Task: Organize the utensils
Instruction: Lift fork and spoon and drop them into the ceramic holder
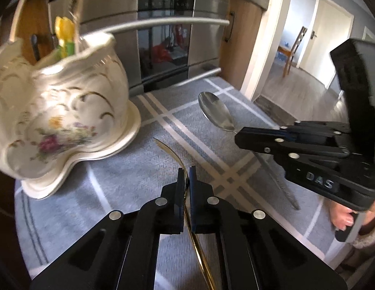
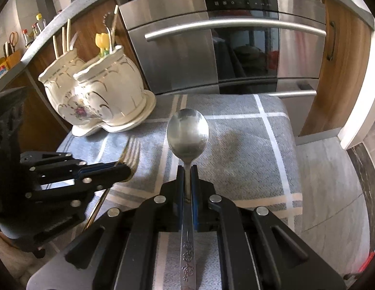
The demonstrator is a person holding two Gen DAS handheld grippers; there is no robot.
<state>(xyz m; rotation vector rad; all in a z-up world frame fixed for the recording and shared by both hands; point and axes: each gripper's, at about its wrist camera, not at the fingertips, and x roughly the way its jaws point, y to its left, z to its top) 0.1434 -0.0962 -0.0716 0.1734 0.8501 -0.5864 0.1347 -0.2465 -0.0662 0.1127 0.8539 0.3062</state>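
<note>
The left tool [image 1: 186, 171] is clamped narrow on a gold fork [image 1: 174, 155] at lower centre of its view, tines toward the ceramic holder [image 1: 66, 111] at left. The right tool [image 2: 187, 169] is pinched on a steel spoon [image 2: 187, 133] at frame centre, bowl forward. Both utensils hang above the grey checked cloth [image 2: 235, 157] on the desk. The thin handles could pivot or slip between the pads, and the two tools, near each other, could collide on the way to the holder.
</note>
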